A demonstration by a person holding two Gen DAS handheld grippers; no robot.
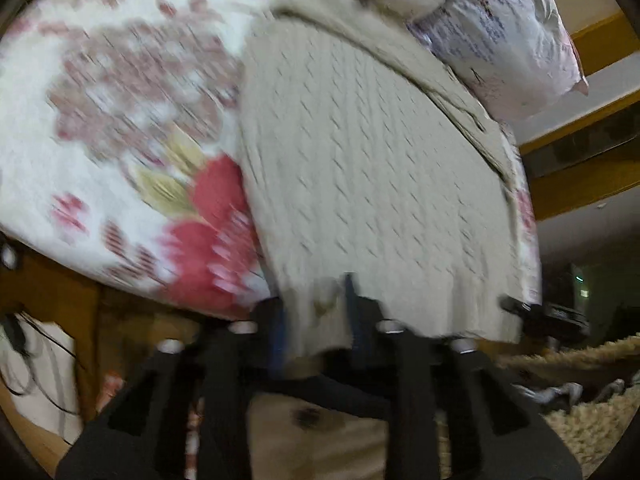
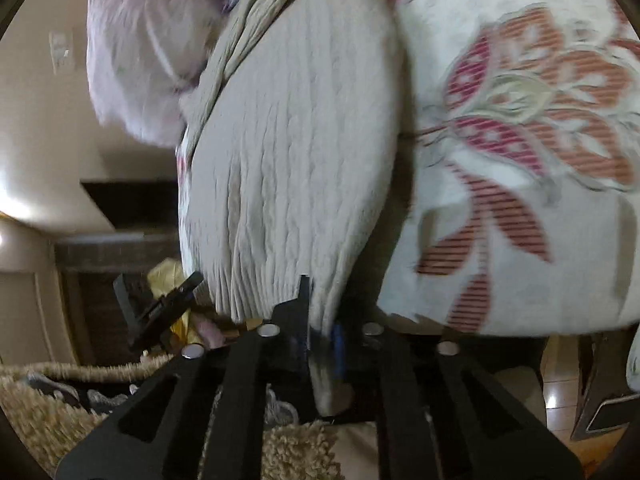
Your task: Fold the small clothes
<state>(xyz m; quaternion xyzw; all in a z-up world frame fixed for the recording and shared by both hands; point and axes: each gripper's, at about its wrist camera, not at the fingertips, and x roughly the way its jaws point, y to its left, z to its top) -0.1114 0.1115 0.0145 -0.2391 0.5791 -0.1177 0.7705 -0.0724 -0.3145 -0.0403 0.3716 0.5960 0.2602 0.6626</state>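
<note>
A beige cable-knit sweater (image 1: 360, 168) lies spread on a bed with a white floral cover (image 1: 120, 100); its sleeve is folded across the far side. My left gripper (image 1: 316, 312) is shut on the sweater's near hem, at one corner. My right gripper (image 2: 320, 320) is shut on the hem at the other corner of the sweater (image 2: 288, 140). The hem hangs slightly over the bed's near edge. Each gripper's tip shows in the other view, the right gripper (image 1: 532, 312) and the left gripper (image 2: 168, 304). Both views are motion-blurred.
A pale patterned pillow (image 1: 504, 36) lies beyond the sweater, also in the right wrist view (image 2: 148, 60). The floral cover (image 2: 520, 140) stretches to the side. A shaggy tan rug (image 2: 48, 400) with shoes lies below the bed edge. Yellow-trimmed furniture (image 1: 592, 148) stands behind.
</note>
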